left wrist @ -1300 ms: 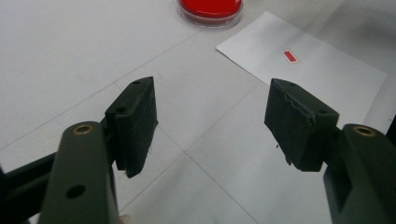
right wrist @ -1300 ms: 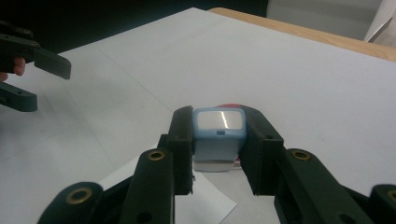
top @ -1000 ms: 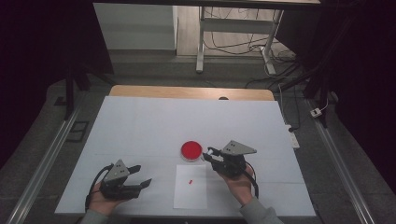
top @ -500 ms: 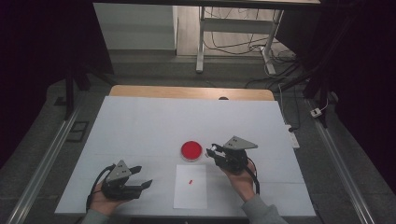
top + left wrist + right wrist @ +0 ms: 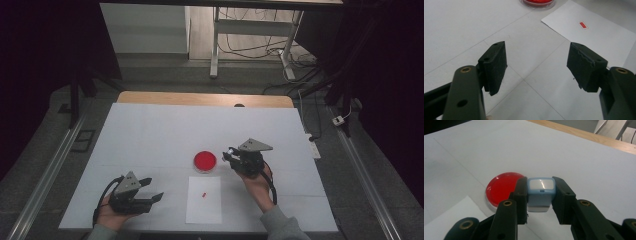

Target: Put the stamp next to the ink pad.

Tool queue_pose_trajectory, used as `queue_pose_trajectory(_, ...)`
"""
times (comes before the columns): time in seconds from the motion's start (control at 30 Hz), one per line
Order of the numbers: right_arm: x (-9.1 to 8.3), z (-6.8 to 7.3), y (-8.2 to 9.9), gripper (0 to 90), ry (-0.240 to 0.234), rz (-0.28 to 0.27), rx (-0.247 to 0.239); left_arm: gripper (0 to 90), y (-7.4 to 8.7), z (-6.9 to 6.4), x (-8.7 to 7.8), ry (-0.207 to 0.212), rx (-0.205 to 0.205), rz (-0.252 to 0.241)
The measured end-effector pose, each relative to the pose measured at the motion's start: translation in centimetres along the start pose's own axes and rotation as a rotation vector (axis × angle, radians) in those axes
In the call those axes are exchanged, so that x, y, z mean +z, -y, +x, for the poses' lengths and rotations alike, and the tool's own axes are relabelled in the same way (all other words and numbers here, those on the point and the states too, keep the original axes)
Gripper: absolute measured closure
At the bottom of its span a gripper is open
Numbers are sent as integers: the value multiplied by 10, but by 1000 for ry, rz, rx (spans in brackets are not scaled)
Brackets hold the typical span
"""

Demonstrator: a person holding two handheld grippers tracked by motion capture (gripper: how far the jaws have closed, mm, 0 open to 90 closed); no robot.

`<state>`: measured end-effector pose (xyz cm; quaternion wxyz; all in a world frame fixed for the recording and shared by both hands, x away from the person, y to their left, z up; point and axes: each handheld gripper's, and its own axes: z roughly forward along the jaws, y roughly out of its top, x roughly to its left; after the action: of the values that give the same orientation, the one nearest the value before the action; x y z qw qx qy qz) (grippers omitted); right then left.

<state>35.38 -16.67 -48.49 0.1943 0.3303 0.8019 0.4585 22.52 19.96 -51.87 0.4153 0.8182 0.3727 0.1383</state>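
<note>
I am clamping a small pale-blue block with a glossy white top (image 5: 541, 192) in my right gripper (image 5: 234, 156), just beside the round red-filled clear dish (image 5: 205, 161) mid-table. Pads grip only 2 sides, so tilting could let it slip onto the white paper sheet (image 5: 206, 207) at the near edge. My left gripper (image 5: 537, 66) is hanging released, empty.

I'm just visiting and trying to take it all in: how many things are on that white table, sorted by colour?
Red: 2, the round dish and the small mark on the paper.
White: 1, the paper sheet.
Pale blue: 1, the little block clamped in the right hand-held gripper.
Black: 2 hand-held grippers, counting the left hand-held gripper.
Total: 6.
</note>
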Motion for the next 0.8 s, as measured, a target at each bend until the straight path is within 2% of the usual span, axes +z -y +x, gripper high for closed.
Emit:
queue_pose_trajectory(0.13,6,-5,-1,666,-6,5,14,323,0,0,1,1,1,2)
queue_pose_trajectory(0.23,14,-7,-1,665,-24,51,18,323,-1,-1,2,2,6,6)
queue_pose_trajectory(0.43,29,-13,3,664,-17,123,7,323,0,-1,2,0,5,8)
queue_pose_trajectory(0.6,37,-14,6,664,-16,137,9,323,0,0,2,-1,3,6)
queue_pose_trajectory(0.8,39,-13,7,662,-13,143,-2,323,0,0,2,-2,5,8)
